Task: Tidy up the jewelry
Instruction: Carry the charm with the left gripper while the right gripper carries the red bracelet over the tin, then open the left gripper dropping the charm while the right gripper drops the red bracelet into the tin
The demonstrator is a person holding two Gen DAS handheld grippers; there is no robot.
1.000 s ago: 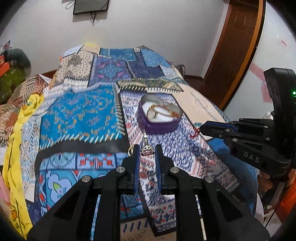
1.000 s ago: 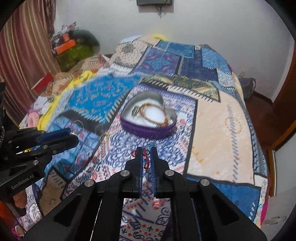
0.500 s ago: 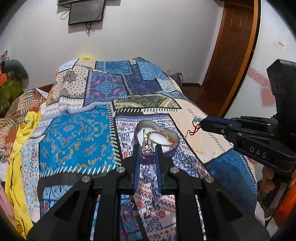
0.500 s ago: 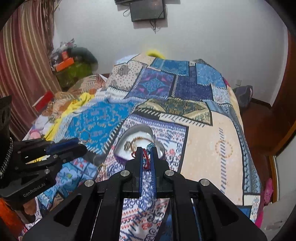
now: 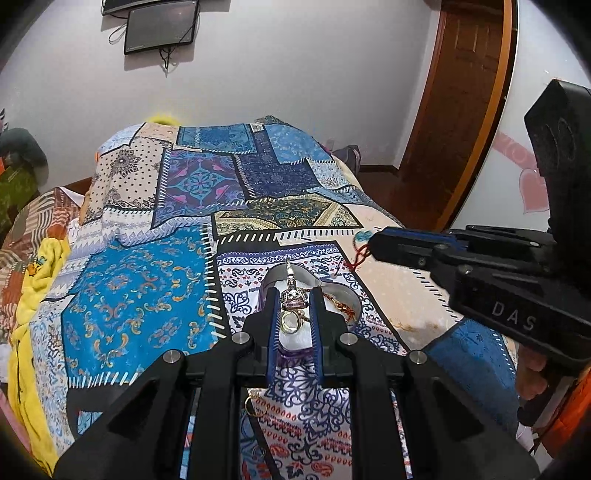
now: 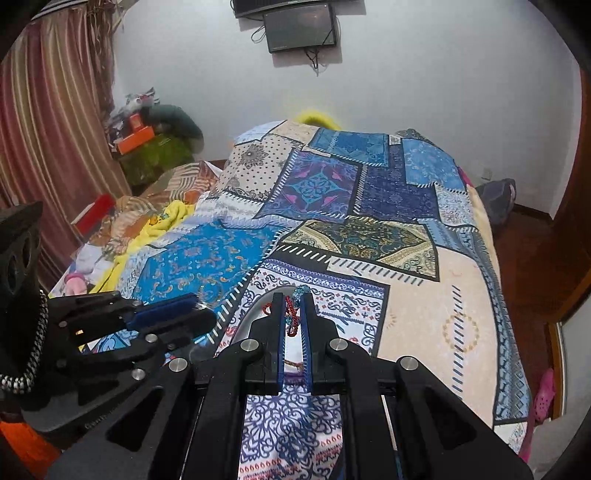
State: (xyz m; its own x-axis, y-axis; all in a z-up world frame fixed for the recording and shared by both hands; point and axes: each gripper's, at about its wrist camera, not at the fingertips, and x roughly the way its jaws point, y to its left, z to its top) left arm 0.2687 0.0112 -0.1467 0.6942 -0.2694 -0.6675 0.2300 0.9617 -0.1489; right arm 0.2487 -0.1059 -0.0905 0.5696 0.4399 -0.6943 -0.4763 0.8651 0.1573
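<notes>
Mostly hidden behind left gripper (image 5: 294,295): box (image 5: 345,293) (heart-shaped).

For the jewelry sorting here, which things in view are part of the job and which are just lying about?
Part of the job:
- left gripper, shut on a silver earring
- right gripper, shut on a red cord
- heart-shaped box
- gold ring on bedspread

Lying about:
- wall screen
- yellow cloth
- curtain

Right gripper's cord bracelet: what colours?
Red cord bracelet with a teal bead end; clearest in the right wrist view.
</notes>
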